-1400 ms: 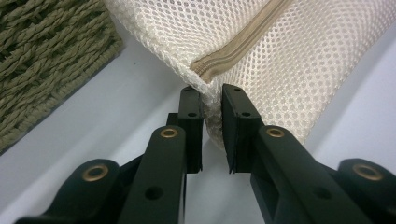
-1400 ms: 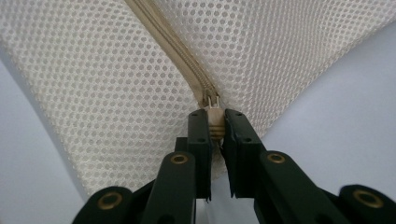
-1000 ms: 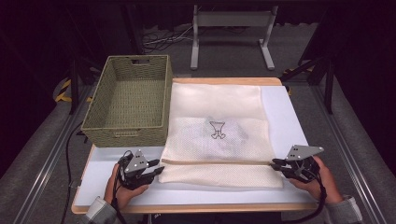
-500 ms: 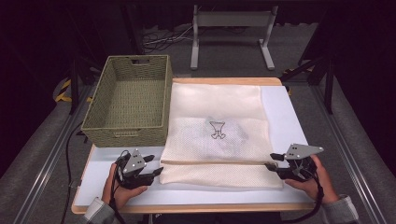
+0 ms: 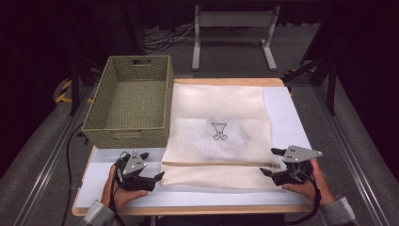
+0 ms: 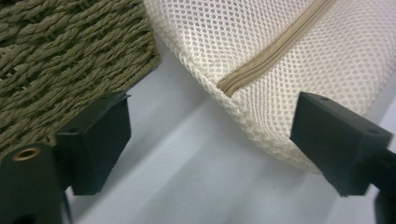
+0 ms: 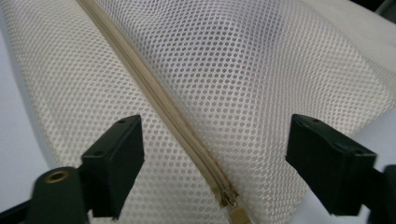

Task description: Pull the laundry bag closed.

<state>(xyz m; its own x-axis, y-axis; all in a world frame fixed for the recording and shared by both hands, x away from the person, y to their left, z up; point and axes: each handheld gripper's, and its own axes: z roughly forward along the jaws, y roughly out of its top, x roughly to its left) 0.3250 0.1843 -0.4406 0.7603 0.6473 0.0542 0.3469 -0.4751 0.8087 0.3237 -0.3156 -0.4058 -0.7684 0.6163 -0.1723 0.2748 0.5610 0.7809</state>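
Both grippers, left point(image 5: 153, 165) and right point(image 5: 269, 161), released the flat cream mesh bag point(image 5: 219, 136) (zipped)

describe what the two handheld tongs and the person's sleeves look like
Both tongs, left and right, are black with blocky square-tipped jaws and a grey three-cornered plate on top. A black cable trails from each. A brass-coloured ring sits in each body near one jaw. The sleeves are grey.

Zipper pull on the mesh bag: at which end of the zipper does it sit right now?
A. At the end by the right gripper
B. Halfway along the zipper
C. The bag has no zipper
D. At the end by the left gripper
A: in the right gripper view the zipper pull sits at the near end of the zipper, between the open jaws of the right gripper, on the mesh bag.
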